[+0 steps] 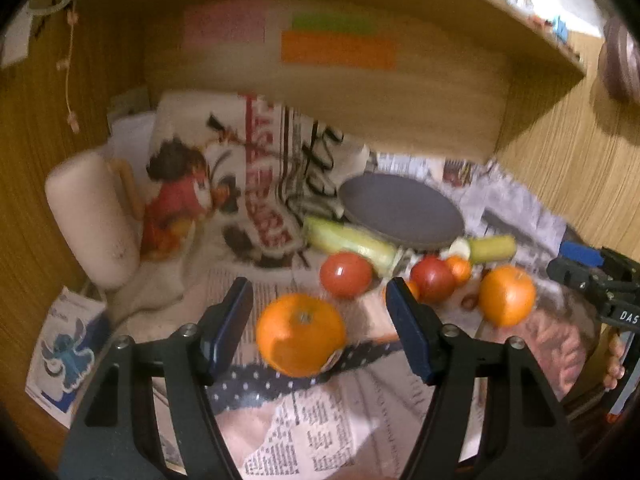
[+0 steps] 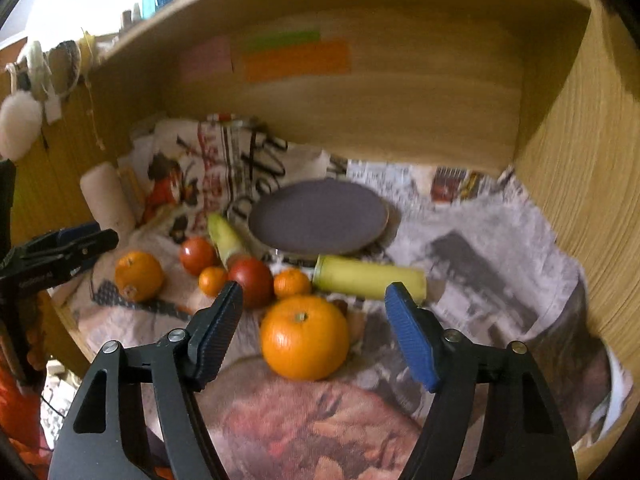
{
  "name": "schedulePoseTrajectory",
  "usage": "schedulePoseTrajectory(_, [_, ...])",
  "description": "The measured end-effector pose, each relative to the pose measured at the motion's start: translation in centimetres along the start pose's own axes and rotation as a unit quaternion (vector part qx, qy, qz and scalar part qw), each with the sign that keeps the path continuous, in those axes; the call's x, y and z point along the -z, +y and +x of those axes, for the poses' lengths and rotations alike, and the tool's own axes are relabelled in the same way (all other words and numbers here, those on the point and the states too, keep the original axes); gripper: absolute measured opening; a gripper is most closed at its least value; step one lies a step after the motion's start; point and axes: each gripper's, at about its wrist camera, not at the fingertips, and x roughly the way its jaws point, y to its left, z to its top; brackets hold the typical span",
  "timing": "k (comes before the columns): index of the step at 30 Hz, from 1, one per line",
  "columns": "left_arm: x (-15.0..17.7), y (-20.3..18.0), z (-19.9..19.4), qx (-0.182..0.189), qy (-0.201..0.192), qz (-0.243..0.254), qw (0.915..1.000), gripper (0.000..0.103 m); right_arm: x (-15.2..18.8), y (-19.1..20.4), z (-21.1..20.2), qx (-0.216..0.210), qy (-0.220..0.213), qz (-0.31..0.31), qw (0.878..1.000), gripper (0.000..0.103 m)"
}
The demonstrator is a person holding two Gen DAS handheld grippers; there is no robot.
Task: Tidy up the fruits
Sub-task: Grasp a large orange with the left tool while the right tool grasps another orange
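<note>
Grey round plate (image 2: 320, 216) at the far side holds no fruit, so sorting looks barely begun. Left gripper (image 1: 320, 312) and right gripper (image 2: 314, 312), fingers spread, each frame a large orange (image 1: 300, 334) (image 2: 305, 338) on the newspaper (image 2: 480, 248); tomatoes (image 2: 198, 255) lie just beyond.

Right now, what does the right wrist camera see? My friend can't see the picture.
The open right gripper points at a big orange lying on newspaper between its fingers, not touching them. Behind are two small tangerines, two tomatoes, two yellow-green pieces and a dark plate. The left gripper is near another orange.
</note>
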Motion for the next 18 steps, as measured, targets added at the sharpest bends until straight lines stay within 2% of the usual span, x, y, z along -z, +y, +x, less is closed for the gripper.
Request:
schedulePoseTrajectory(5, [1.3, 0.5, 2.0, -0.008, 0.037, -0.003, 0.9993, 0.069, 1.1, 0.2, 1.6, -0.009, 0.03, 0.005, 0.999, 0.071])
schedulePoseTrajectory(13, [2.2, 1.0, 5.0, -0.005, 0.074, -0.012, 0.9972, 0.069, 1.9, 0.2, 3.7, -0.014, 0.066, 0.018, 0.998, 0.071])
schedulePoseTrajectory(18, [2.3, 1.3, 6.2, -0.003, 0.082, -0.018, 0.9964, 0.069, 2.1, -0.1, 5.2, -0.022, 0.089, 0.025, 0.996, 0.071])
